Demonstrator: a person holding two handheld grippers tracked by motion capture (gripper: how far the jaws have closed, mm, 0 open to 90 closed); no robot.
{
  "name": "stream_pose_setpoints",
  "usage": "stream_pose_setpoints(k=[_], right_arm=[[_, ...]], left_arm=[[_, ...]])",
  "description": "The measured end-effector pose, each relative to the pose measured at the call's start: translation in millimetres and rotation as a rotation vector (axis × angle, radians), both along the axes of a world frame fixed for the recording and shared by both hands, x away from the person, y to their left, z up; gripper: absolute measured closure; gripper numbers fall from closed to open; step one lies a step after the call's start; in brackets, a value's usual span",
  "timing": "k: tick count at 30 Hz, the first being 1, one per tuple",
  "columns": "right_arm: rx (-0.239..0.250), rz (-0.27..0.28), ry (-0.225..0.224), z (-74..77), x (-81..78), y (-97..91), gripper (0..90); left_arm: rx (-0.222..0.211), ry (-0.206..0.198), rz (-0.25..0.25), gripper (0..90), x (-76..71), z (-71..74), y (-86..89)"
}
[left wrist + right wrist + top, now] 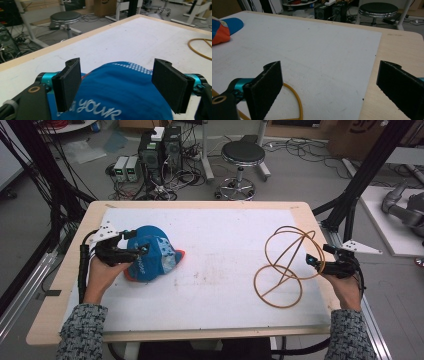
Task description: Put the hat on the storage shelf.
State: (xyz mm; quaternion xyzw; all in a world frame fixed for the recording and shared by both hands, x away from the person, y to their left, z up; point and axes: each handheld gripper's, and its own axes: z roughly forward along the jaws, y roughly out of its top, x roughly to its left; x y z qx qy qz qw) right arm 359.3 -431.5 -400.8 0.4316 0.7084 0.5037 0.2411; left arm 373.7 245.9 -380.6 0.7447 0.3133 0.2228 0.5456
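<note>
A blue cap [152, 257] with white lettering and an orange brim lies on the left of the white mat [225, 240]. My left gripper [134, 243] is open, and its jaws straddle the crown of the cap [120, 92] without closing on it. On the right of the mat stands a golden wire frame [255, 282] made of loops and a straight rod. My right gripper [318, 256] is open at the frame's right side, by the mat's edge. In the right gripper view one wire loop [297, 101] curves just beside the left jaw, and the cap [223, 30] lies far off.
The mat covers a wooden table [200, 204] with a bare wood margin on every side. Behind the table on the floor are a black stool [242, 155], computer towers [160, 147] and tangled cables. Black frame posts [367, 167] flank the table.
</note>
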Motion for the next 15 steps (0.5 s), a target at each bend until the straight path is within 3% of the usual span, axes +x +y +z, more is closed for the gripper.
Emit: stream_pose_setpoints(k=[6, 15], right_arm=[[0.011, 0.002, 0.003, 0.3, 0.0, -0.1, 6.5], [0.017, 0.004, 0.001, 0.9, 0.3, -0.1, 6.5]], left_arm=[[0.049, -0.018, -0.045, 25.4, -3.0, -3.9, -13.2], [0.120, -0.034, -0.029, 30.2, -1.5, -15.0, -18.4]])
